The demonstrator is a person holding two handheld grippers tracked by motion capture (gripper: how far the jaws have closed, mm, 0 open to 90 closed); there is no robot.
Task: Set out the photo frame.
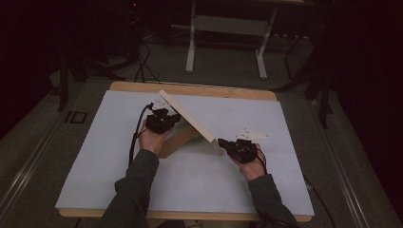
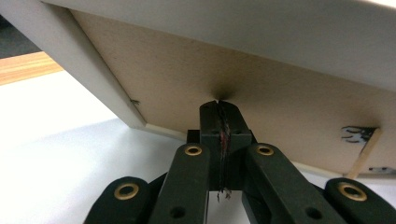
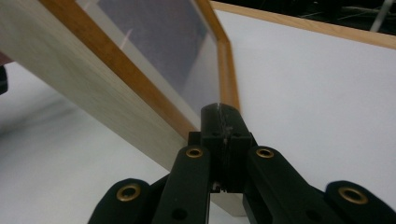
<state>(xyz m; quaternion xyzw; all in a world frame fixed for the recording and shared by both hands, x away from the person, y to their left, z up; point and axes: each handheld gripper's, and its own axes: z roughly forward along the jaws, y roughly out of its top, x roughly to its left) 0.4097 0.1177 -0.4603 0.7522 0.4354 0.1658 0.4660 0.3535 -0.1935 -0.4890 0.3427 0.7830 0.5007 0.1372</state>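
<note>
High view: your picture frame [image 1: 190,121] stands tilted on the white bench [image 1: 95,156], between your hands.
Left tool [image 2: 219,105]: pressed together, tip against the frame's brown back [image 2: 196,70].
Right tool [image 3: 219,109]: pressed together, tip at the frame's glass front [image 3: 154,42].

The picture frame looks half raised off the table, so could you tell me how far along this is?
Done: the picture frame is tilted up on its lower edge. In hand: the shut left gripper props its brown back, and the shut right gripper presses the glass-side corner. Left: standing or laying it on the table.
</note>
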